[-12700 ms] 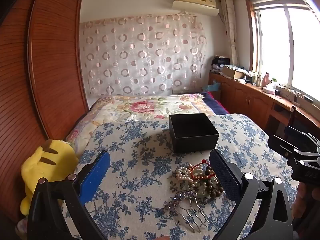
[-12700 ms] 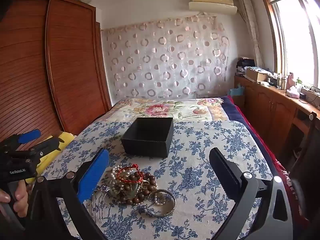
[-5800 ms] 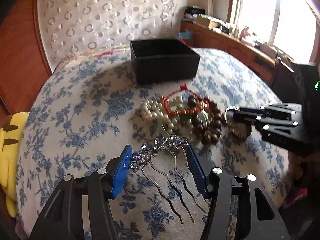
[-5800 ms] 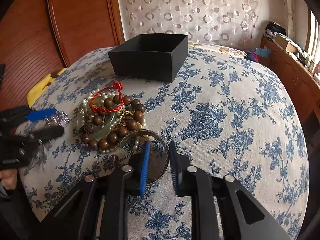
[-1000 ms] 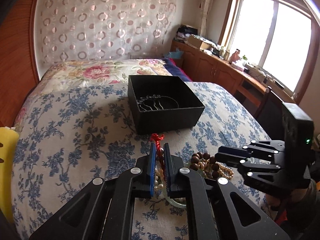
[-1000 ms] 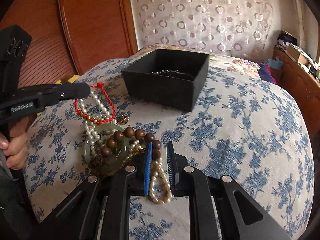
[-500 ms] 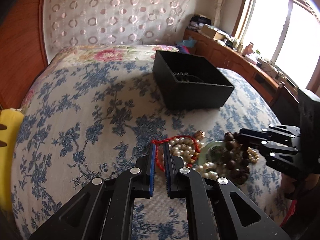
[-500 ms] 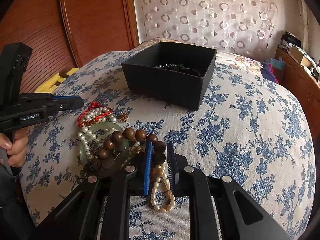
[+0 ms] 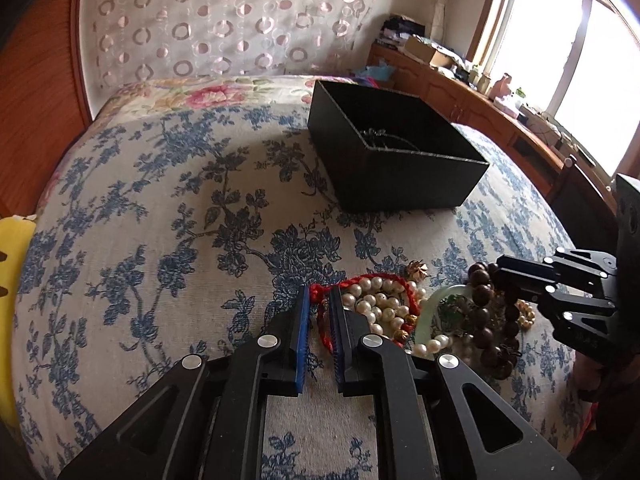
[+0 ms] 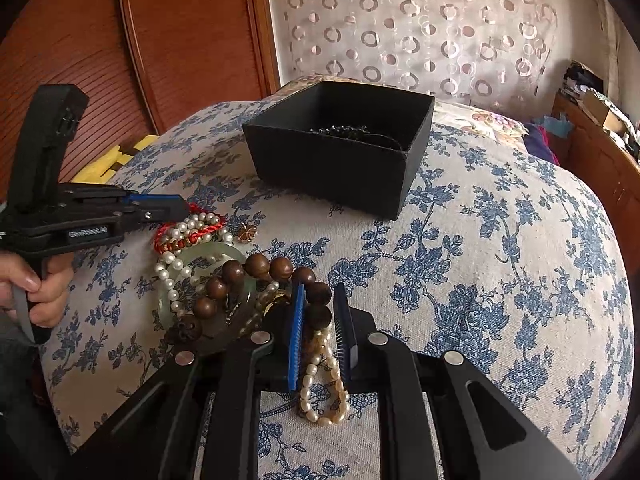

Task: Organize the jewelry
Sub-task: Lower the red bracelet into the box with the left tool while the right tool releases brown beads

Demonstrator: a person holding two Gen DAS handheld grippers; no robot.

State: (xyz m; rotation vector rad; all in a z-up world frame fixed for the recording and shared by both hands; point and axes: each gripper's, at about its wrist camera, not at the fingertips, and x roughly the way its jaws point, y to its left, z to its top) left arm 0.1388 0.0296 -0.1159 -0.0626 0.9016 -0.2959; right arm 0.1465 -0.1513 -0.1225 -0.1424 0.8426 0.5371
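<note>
My left gripper (image 9: pixel 319 294) rests low on the bed, shut on a red cord bracelet (image 9: pixel 325 326) that lies over a strand of white pearls (image 9: pixel 376 306). In the right wrist view its tip (image 10: pixel 182 205) touches the same red cord (image 10: pixel 208 222). My right gripper (image 10: pixel 318 288) is shut on a brown wooden bead bracelet (image 10: pixel 318 314); a small pearl strand (image 10: pixel 324 384) runs between its fingers underneath. A pale green jade bangle (image 10: pixel 192 258) sits under the beads. The black open box (image 9: pixel 400 184) stands beyond the pile, with a hair comb (image 10: pixel 344 130) inside.
A small gold flower charm (image 10: pixel 246 233) lies beside the pearls. A yellow plush toy (image 9: pixel 12 264) is at the bed's left edge, beside a wooden wardrobe (image 10: pixel 180 40). A person's hand (image 10: pixel 36 288) holds the left gripper's handle. Wooden cabinets (image 9: pixel 460 100) line the window side.
The left gripper came down with the red cord bracelet, which hung in the air a second ago and now lies on the pearls. The right gripper has stayed put.
</note>
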